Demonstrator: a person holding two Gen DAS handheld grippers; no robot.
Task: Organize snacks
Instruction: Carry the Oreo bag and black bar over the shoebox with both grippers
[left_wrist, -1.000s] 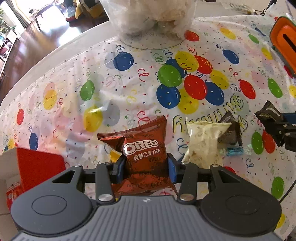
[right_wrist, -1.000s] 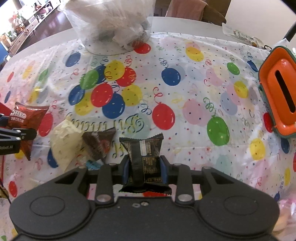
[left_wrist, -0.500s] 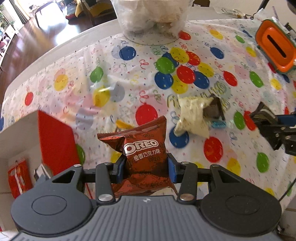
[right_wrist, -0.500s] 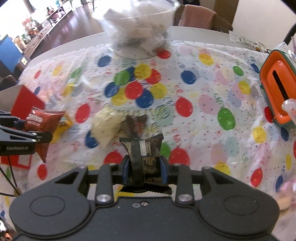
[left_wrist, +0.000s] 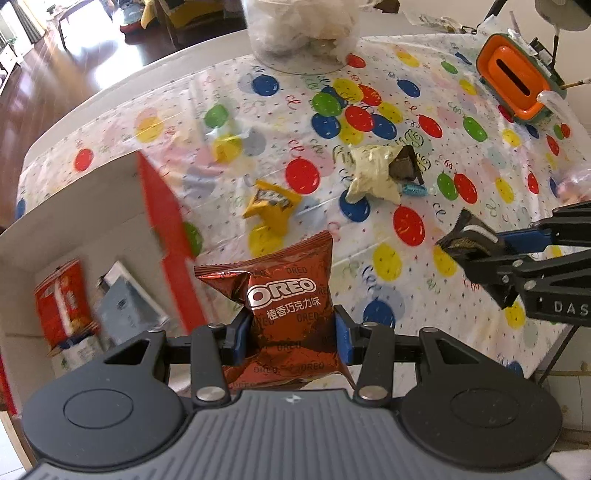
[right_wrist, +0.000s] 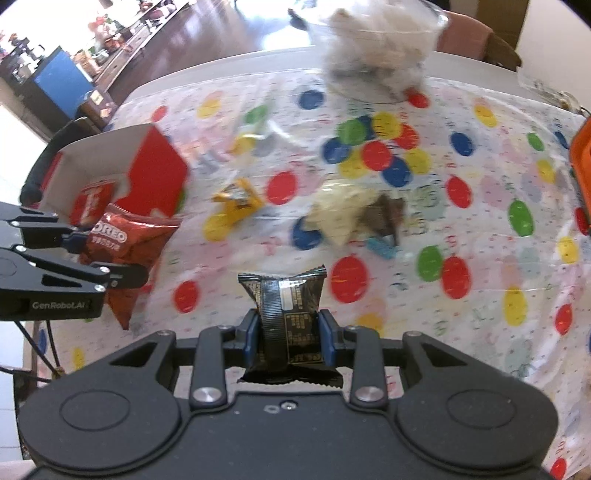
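My left gripper (left_wrist: 291, 332) is shut on a brown Oreo packet (left_wrist: 284, 310) and holds it above the table beside a red and white box (left_wrist: 162, 206). The box holds a red snack pack (left_wrist: 62, 295) and a grey-blue pack (left_wrist: 125, 306). My right gripper (right_wrist: 288, 332) is shut on a black snack packet (right_wrist: 286, 310), raised over the table. The Oreo packet (right_wrist: 125, 240) also shows in the right wrist view, next to the box (right_wrist: 155, 177). A yellow packet (left_wrist: 269, 206), a cream packet (left_wrist: 373, 173) and a dark brown packet (left_wrist: 404, 168) lie on the balloon tablecloth (left_wrist: 424, 110).
A clear plastic bag of white items (left_wrist: 303, 29) stands at the far edge. An orange and green container (left_wrist: 517, 85) sits at the far right. A small blue wrapper (left_wrist: 413, 190) lies by the cream packet. The table edge runs along the left, floor beyond.
Both grippers have pulled back and up with their packets. The left one has swung left, so the open box and its contents came into view. A yellow packet now shows.
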